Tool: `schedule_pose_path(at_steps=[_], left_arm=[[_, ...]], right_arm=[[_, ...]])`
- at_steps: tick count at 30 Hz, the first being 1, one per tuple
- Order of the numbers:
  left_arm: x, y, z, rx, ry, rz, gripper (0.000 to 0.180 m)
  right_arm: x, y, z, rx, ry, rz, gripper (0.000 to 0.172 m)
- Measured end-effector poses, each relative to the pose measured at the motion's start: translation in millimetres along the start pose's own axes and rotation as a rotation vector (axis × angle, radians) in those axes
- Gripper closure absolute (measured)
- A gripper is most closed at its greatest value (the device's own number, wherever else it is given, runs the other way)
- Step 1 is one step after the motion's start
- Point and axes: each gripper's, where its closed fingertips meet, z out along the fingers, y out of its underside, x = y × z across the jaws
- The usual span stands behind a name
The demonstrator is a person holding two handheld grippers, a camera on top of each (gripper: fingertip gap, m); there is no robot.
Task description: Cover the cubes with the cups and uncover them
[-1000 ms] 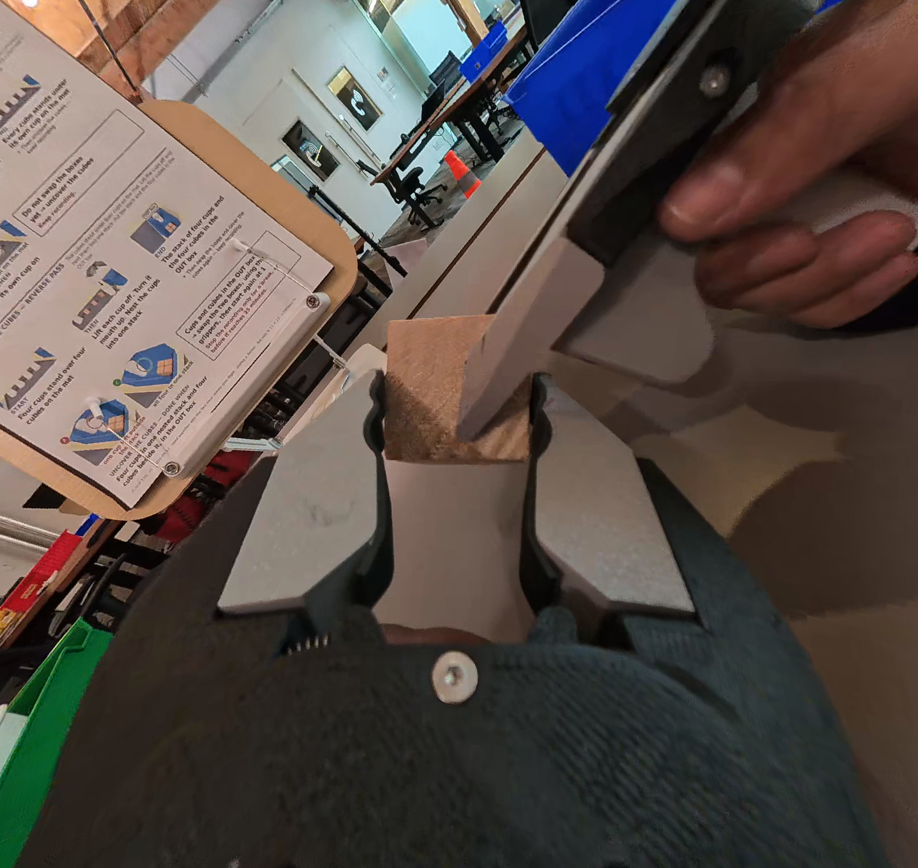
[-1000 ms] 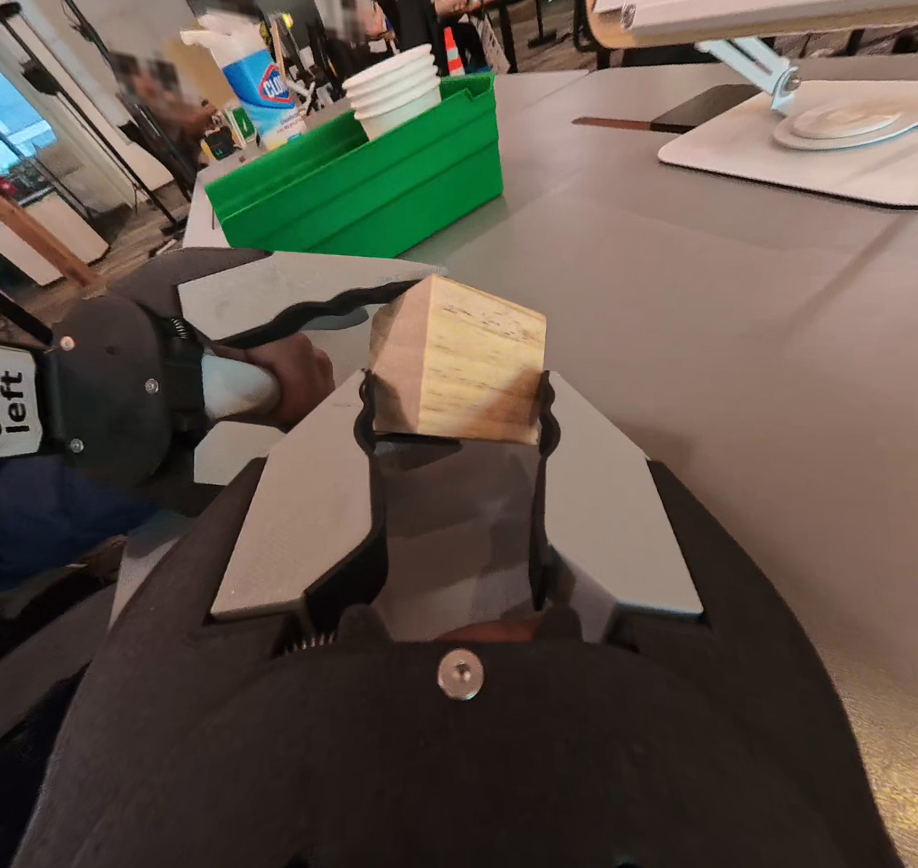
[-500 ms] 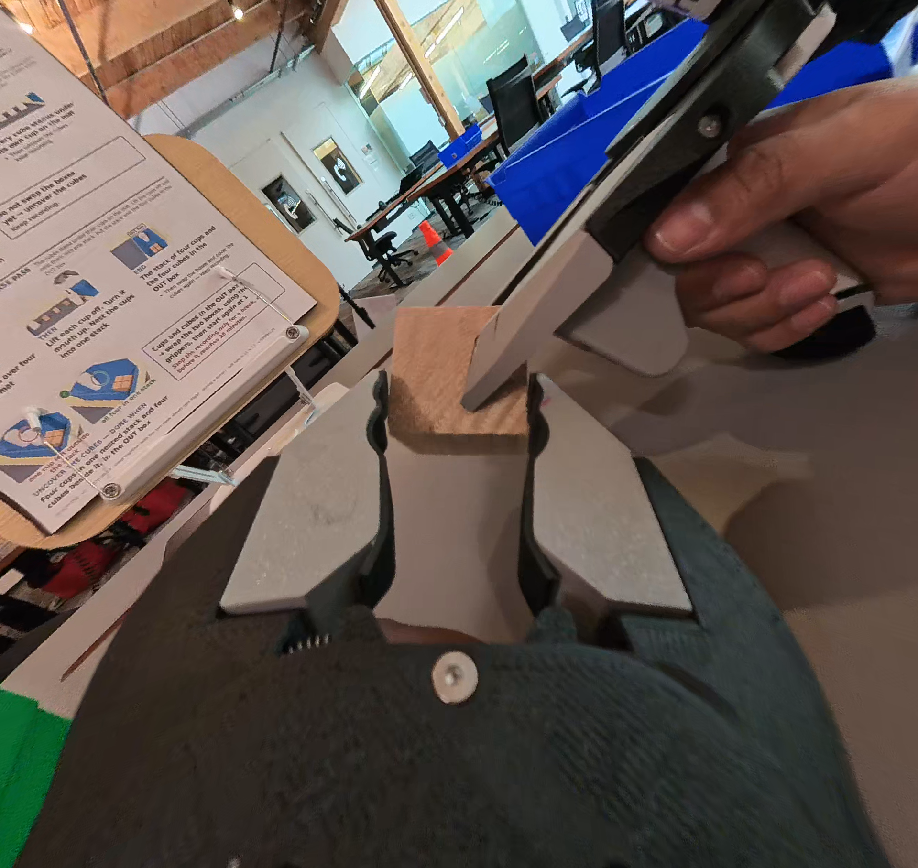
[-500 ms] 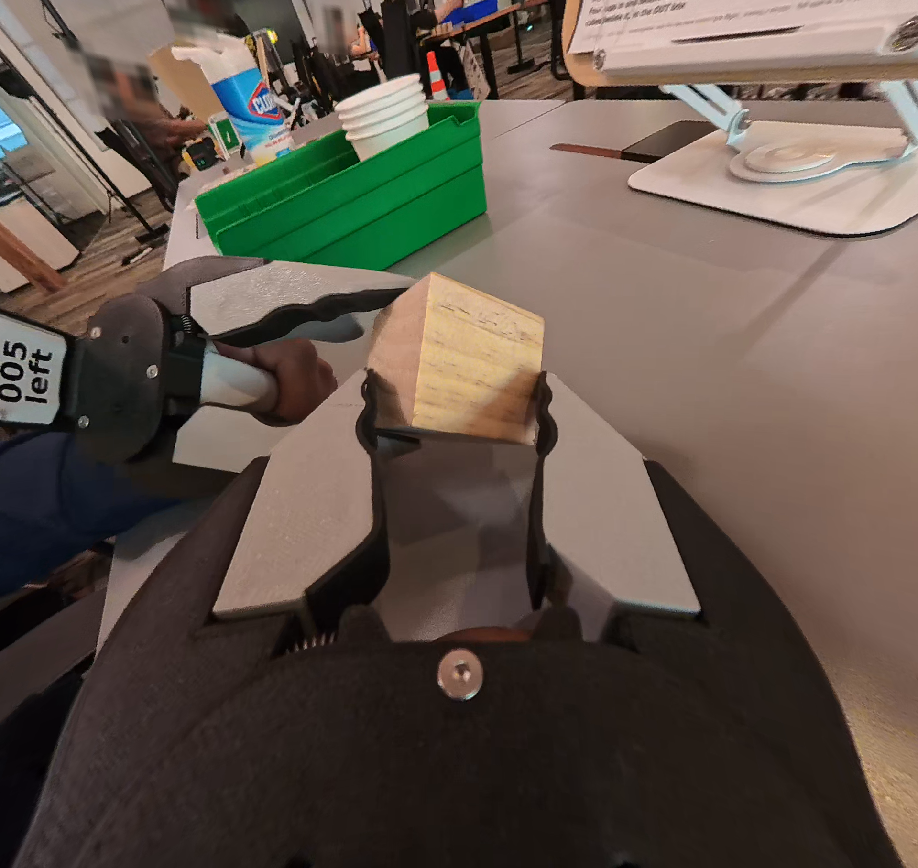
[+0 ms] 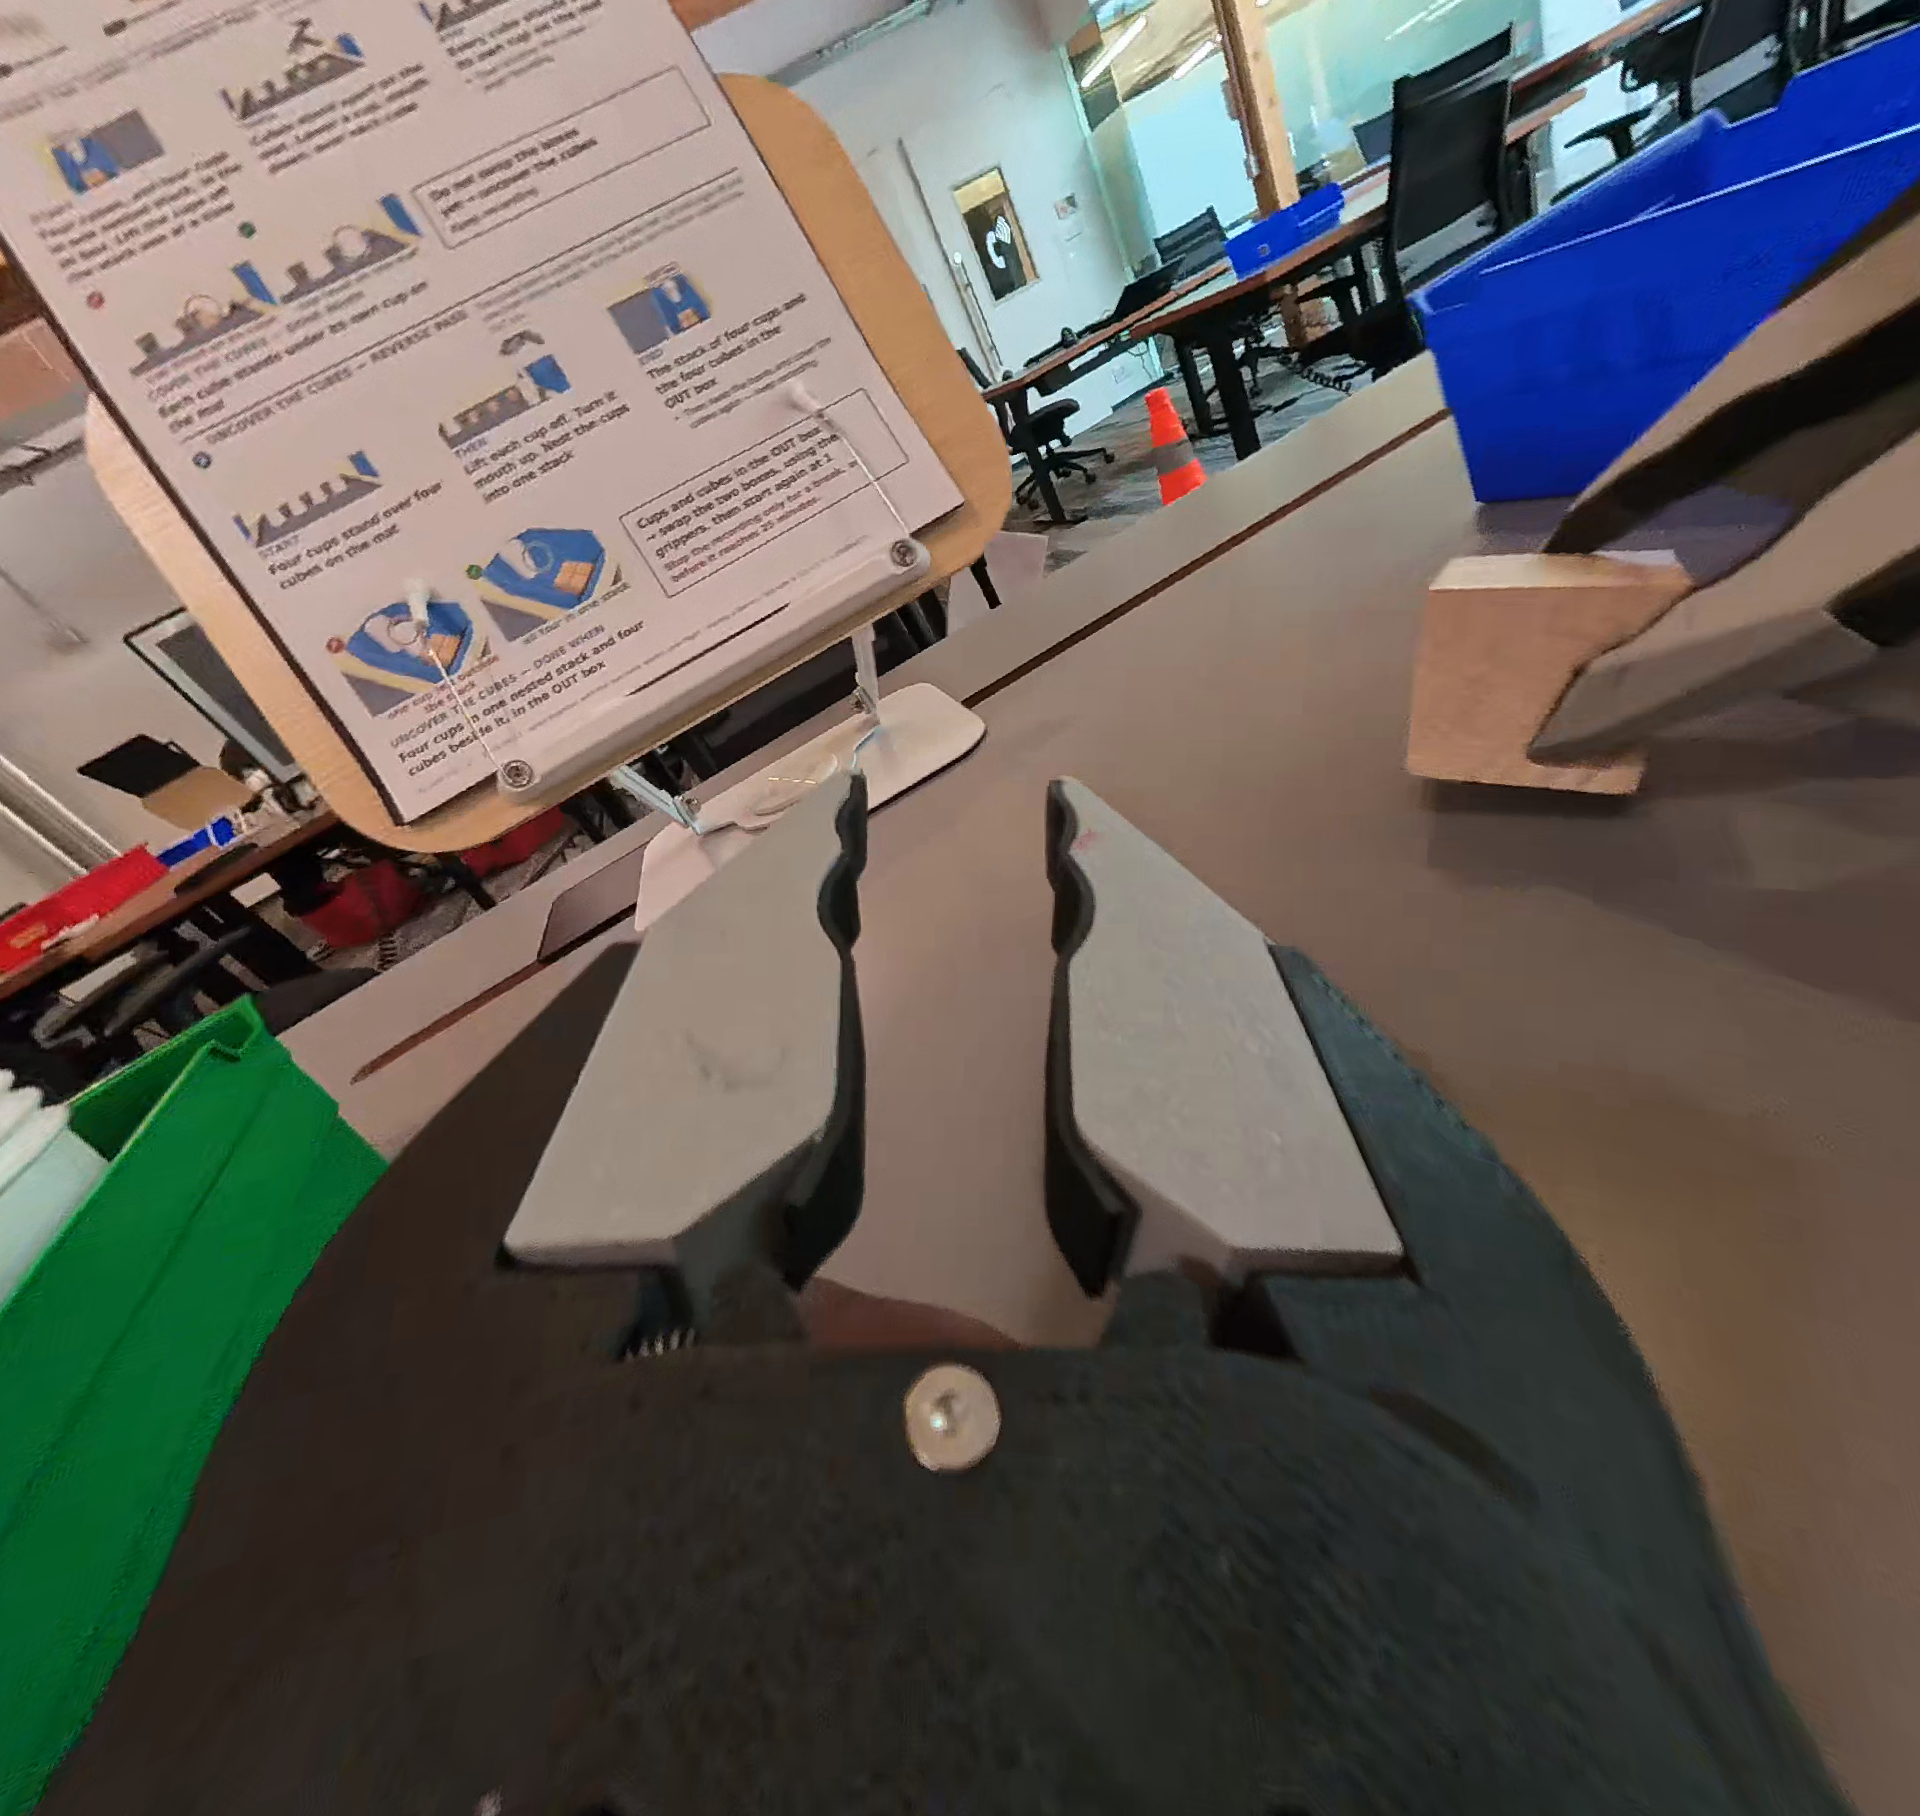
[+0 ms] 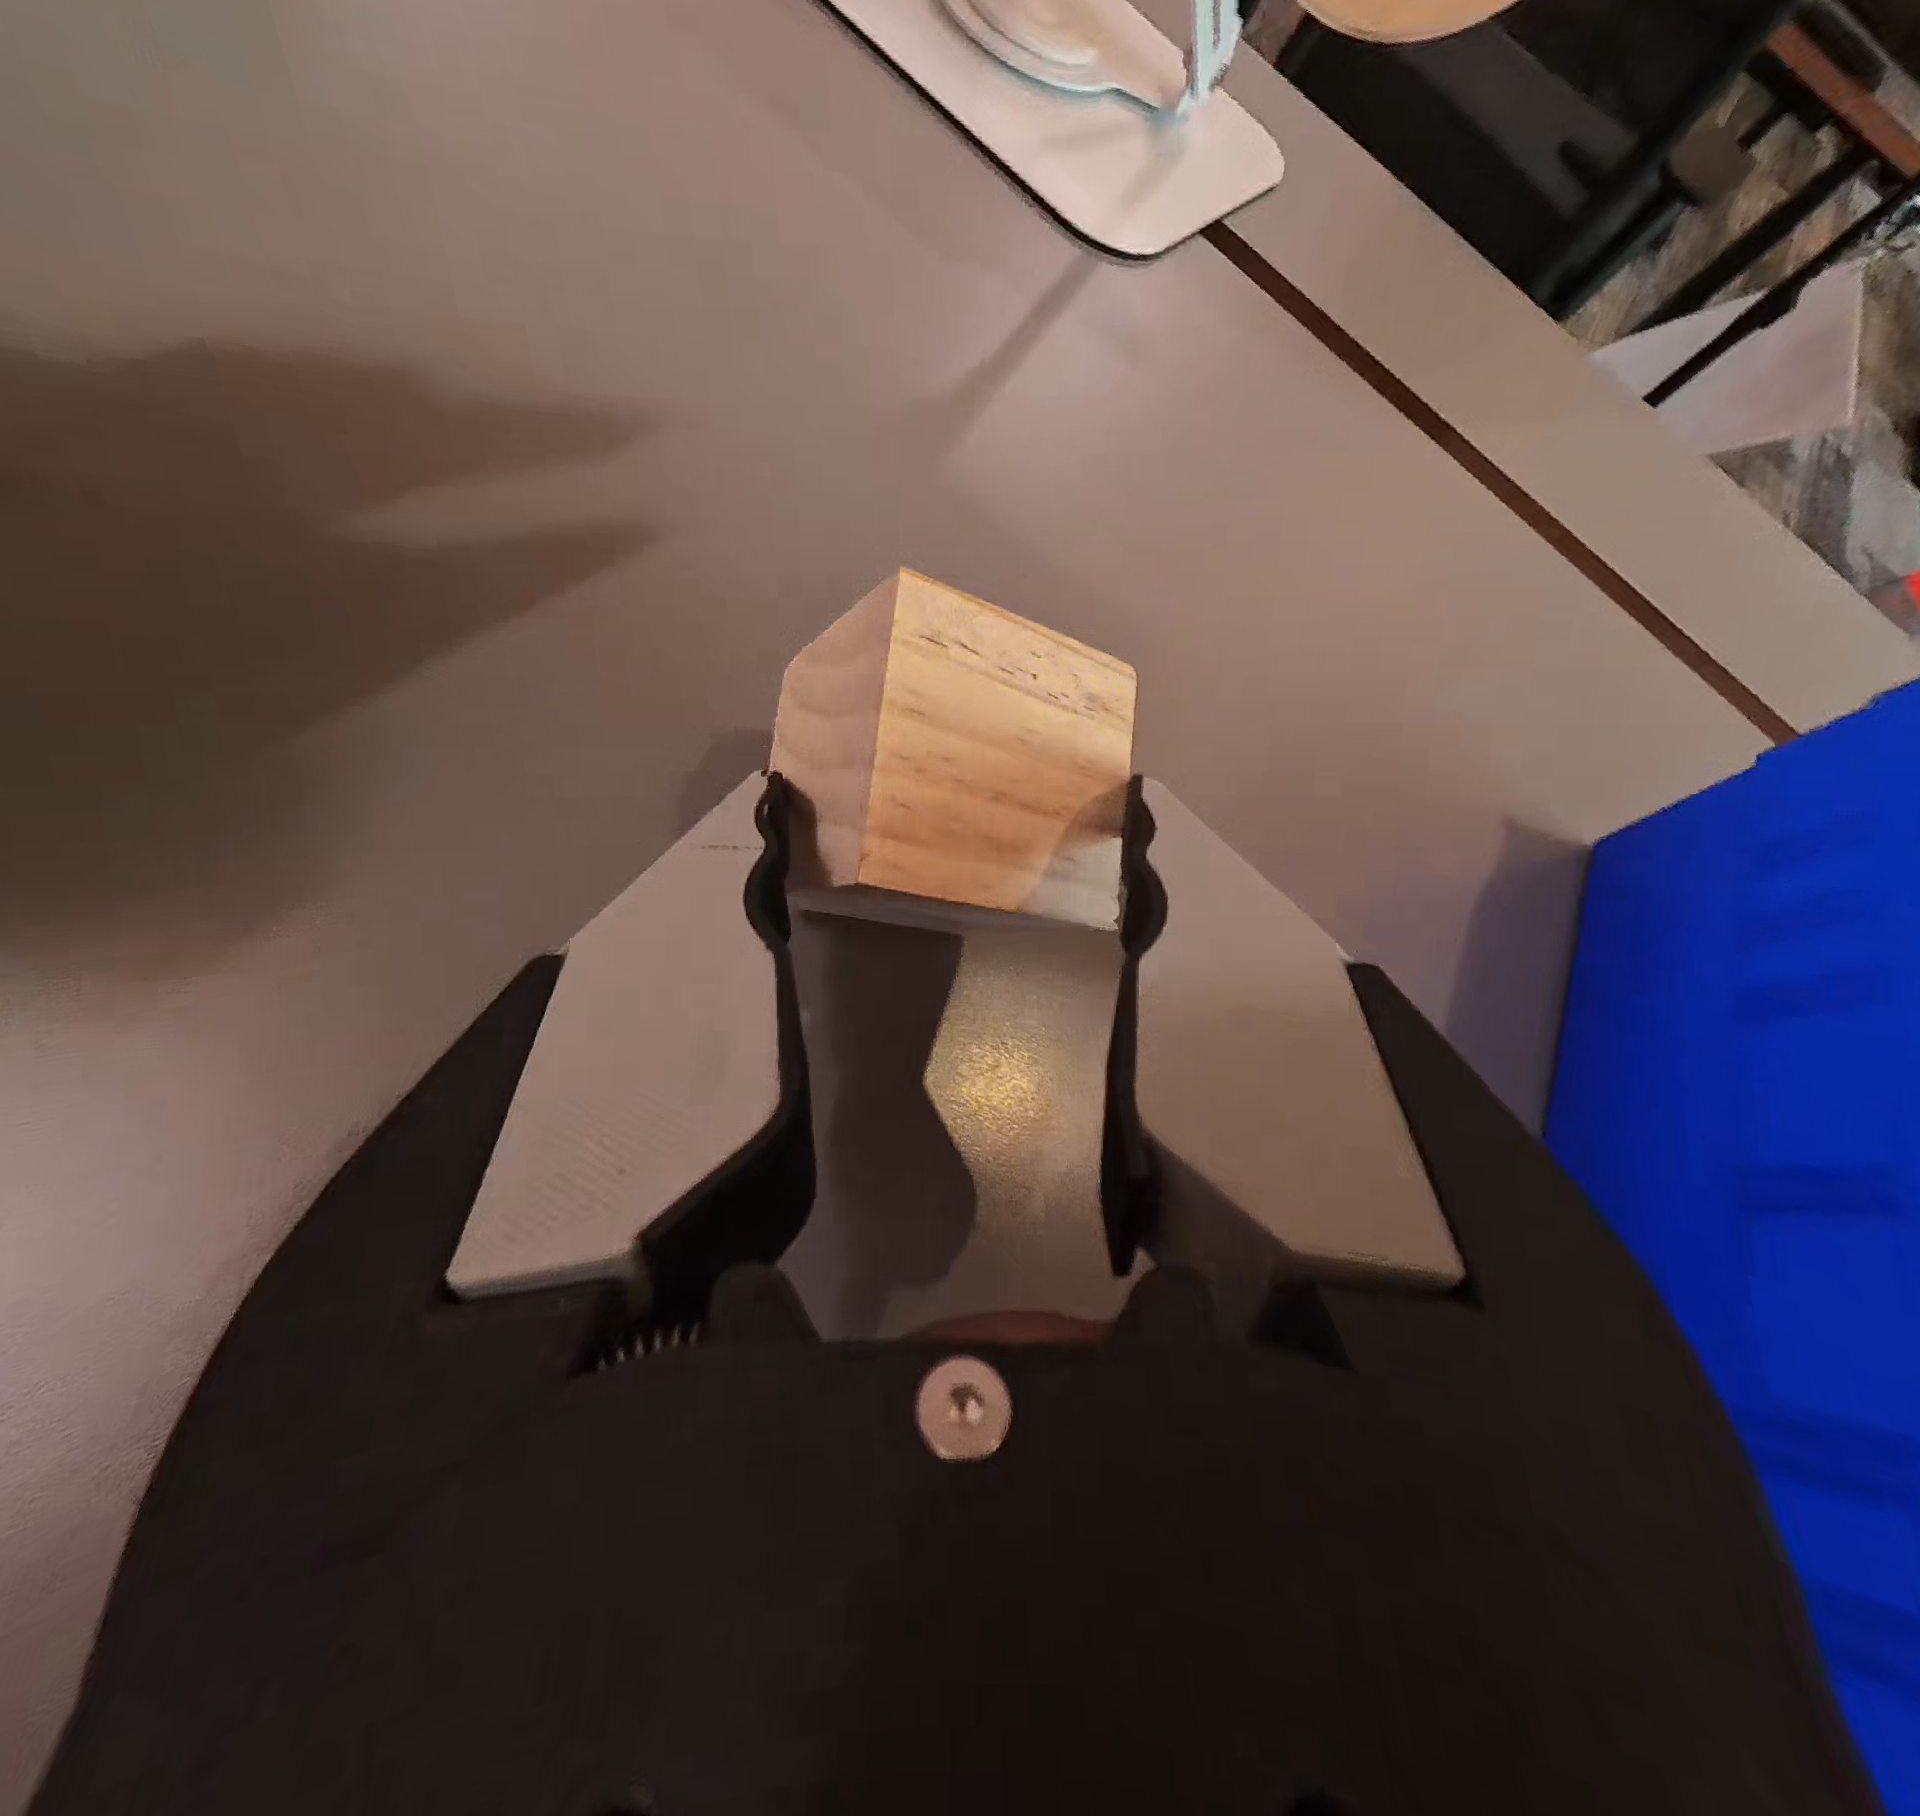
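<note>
Now that our left gripper (image 5: 951,810) has let go and pulled back, its fingers spread on nothing, our right gripper (image 6: 951,821) alone pinches the wooden cube (image 6: 966,758), just above the table (image 6: 520,260), beside the blue bin (image 6: 1766,1039).

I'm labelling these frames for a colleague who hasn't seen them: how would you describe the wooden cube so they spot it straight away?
Start at the grey table, near the blue bin at its right side. Just left of that bin, the right gripper holds the wooden cube above the tabletop. It is pale, visibly grained wood, pinched between both black pads, and the only cube in sight.
</note>
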Motion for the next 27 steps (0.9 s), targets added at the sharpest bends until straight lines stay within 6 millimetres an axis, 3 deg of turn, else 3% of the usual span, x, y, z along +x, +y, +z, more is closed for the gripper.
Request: schedule_pose_path(at_steps=[11,16,27], left_arm=[[-8,7,3,-0.037,-0.058,0.06,0.147],[-21,13,4,-0.066,-0.112,0.025,0.146],[-31,18,3,-0.09,-0.151,0.007,0.145]], right_arm=[[22,15,-13,-0.076,0.126,0.049,0.11],[25,27,-12,-0.116,0.132,0.072,0.11],[16,26,-21,-0.082,0.134,0.087,0.115]])
